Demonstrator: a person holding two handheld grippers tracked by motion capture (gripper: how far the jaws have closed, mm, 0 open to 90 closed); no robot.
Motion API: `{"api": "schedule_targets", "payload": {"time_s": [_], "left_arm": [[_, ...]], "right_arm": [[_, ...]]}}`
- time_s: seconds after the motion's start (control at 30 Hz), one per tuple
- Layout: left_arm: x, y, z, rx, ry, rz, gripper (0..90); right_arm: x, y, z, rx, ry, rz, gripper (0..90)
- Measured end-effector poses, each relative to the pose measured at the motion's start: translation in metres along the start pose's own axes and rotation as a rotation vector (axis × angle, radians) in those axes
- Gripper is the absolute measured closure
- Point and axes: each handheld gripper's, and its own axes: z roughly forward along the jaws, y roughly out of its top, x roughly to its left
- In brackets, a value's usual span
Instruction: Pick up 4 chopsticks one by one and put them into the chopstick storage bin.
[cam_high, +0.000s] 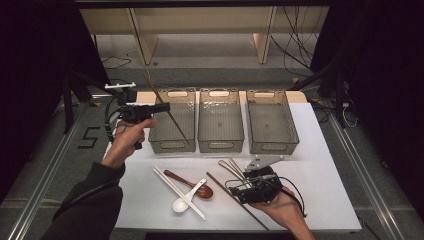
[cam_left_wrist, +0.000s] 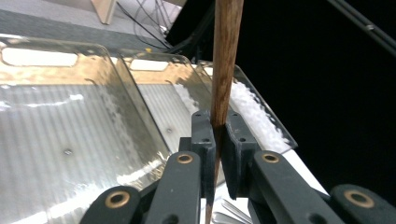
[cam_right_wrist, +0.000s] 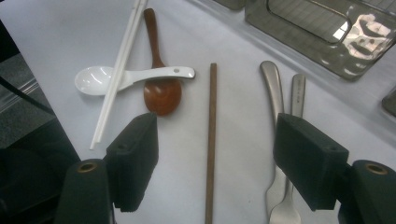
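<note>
The left gripper (cam_high: 162, 107) hangs over the leftmost of three clear ribbed plastic bins (cam_high: 172, 145), its jaws clamped on a long dark brown wooden chopstick (cam_high: 167, 111) that slants from above the bin's back rim down toward its front. In the left gripper view the stick (cam_left_wrist: 223, 70) is pinched only at a thin stretch between the pads. That narrow hold is the main risk: the round stick could pivot or slip in the grip, and if let go while slanted it might catch the rim and tip out onto the white table sheet (cam_high: 325, 165) instead of lying flat inside.

Further right, a pair of white chopsticks (cam_high: 178, 186), a white ceramic soup spoon (cam_high: 187, 198) and a reddish-brown wooden spoon (cam_high: 192, 185) overlap, so lifting one could drag another.

The right gripper (cam_right_wrist: 215, 163) sits low with its jaws spread wide, the second brown wooden chopstick (cam_right_wrist: 211, 140) lying untouched between them. Two metal spoons (cam_right_wrist: 278, 93) lie just beside it, near the right-hand pad; a closing jaw might nudge or trap a handle along with the stick.

The lower end of the held stick is cut off in the left gripper view, and the metal spoons' bowls are hidden behind the jaw.
</note>
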Motion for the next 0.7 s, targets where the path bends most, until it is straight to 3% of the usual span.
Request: {"api": "schedule_targets", "payload": {"time_s": [0.23,0.4,0.7], "left_arm": [[0.01,0.008,0.016,0.0,0.067,0.0,83.9],[0.018,0.011,0.032,0.017,0.09,-0.037,83.8],[0.027,0.005,0.055,0.076,0.123,-0.058,83.7]], "right_arm": [[0.001,-0.008,-0.001,-0.018,-0.011,0.009,28.3],[0.003,-0.011,-0.001,-0.013,-0.013,0.005,27.5],[0.005,-0.012,-0.001,-0.019,-0.012,-0.004,25.3]]}}
